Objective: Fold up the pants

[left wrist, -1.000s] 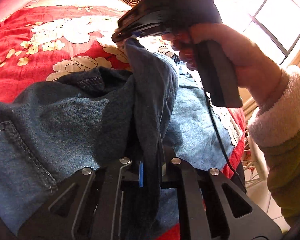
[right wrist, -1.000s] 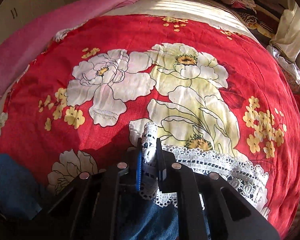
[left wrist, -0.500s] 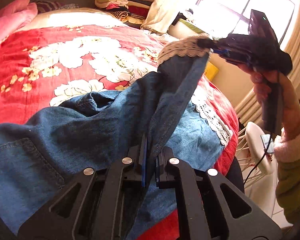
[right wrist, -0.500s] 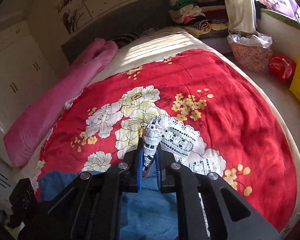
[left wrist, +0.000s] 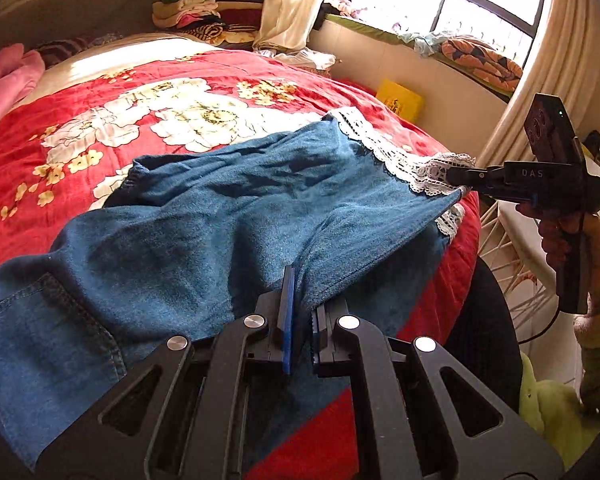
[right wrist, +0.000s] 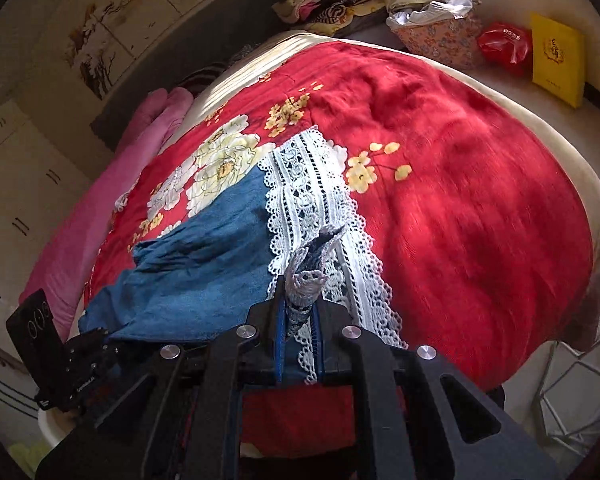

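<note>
Blue denim pants (left wrist: 204, 224) with a white lace hem (left wrist: 396, 160) lie spread on a red floral bedspread (left wrist: 112, 120). My left gripper (left wrist: 302, 300) is shut on a fold of the denim near the bed's front edge. My right gripper (right wrist: 298, 300) is shut on the lace hem (right wrist: 308, 200) and holds it stretched out low over the bed's side; it also shows in the left wrist view (left wrist: 464, 176). The left gripper shows at the lower left of the right wrist view (right wrist: 88, 352). The pants (right wrist: 196, 268) are pulled taut between the two grippers.
A pink blanket (right wrist: 112, 184) lies along the far side of the bed. Folded clothes (left wrist: 196, 12) are stacked behind the bed. A yellow box (right wrist: 556, 60) and a red bag (right wrist: 504, 44) sit on the floor beside it. A window (left wrist: 452, 4) and a white wire rack (left wrist: 512, 248) are at right.
My right gripper has swung down and out to the right with the lace hem. The raised pant leg has come down and now lies stretched flat over the bed.
</note>
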{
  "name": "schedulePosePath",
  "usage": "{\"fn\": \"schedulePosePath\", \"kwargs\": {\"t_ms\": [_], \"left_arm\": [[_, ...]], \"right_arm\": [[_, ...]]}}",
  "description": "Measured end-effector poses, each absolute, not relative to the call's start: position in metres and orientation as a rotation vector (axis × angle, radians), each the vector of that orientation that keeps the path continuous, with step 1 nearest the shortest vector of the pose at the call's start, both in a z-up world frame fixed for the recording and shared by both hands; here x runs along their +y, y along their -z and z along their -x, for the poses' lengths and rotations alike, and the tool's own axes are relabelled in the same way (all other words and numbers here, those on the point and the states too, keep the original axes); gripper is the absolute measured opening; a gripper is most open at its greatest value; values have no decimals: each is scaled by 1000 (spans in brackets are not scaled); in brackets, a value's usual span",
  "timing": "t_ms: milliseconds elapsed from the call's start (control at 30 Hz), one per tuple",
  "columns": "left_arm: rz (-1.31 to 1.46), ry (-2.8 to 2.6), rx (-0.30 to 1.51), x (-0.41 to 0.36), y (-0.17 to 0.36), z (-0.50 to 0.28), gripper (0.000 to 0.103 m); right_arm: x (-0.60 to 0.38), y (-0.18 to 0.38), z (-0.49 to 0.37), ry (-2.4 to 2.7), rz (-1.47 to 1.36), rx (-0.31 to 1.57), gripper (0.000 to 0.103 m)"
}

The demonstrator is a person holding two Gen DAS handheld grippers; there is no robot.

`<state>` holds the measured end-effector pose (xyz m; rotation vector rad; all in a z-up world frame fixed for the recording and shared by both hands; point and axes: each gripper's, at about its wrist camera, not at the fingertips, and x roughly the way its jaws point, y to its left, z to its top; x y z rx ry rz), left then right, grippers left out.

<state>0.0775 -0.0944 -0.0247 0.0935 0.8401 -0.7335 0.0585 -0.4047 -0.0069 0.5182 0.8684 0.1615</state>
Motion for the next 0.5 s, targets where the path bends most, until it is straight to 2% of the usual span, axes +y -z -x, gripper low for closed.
{"fn": "schedulePosePath", "kwargs": {"t_ms": [233,500], "left_arm": [[-150,741,867,-100,39,-72,2],[-216,782,877,-108,43,-60,2]], "right_arm": [[-412,31,-48,-150,-544,900,10],[-413,35,-40,-109,-490,885,10]]}}
